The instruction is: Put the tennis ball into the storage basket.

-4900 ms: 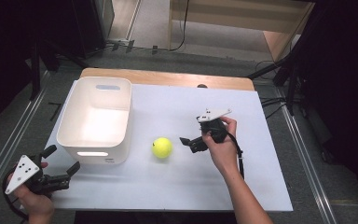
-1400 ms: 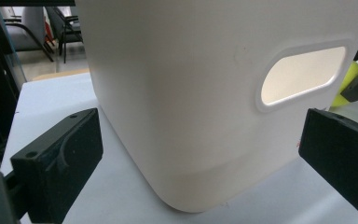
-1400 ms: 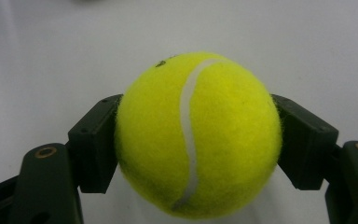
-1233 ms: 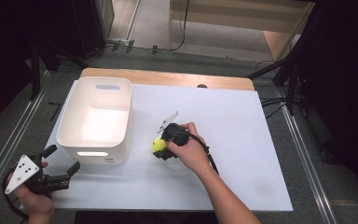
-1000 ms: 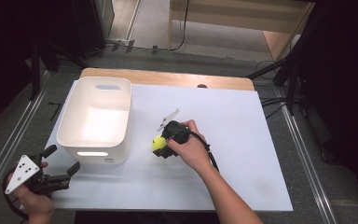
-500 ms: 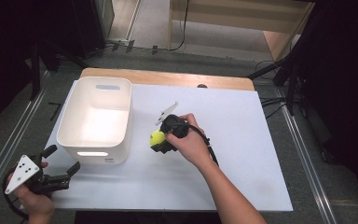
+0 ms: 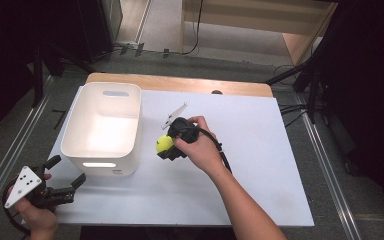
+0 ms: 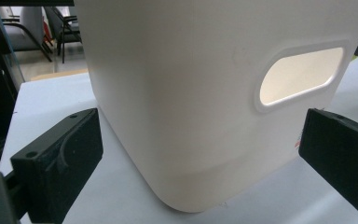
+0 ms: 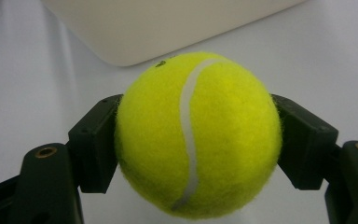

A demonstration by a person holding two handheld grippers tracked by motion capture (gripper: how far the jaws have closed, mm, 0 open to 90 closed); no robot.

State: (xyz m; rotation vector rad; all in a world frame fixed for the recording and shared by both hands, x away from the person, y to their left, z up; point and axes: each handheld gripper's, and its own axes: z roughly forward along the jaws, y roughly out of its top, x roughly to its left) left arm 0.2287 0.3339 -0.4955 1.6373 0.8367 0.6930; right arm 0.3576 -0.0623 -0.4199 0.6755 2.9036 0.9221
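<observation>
Gripping a round tennis ball [image 9: 198, 135], seam upright.

Both grippers are black. The left gripper [image 7: 67, 187] carries a grey three-cornered plate with dark dots. The right gripper [image 7: 164, 145] trails a black cable, and both forearms are bare.

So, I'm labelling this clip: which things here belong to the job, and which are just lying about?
In the job:
- tennis ball, clamped in the right gripper
- white bin beside it

Lying about:
- left gripper, open, idle near the bin
- cables on the floor
</observation>
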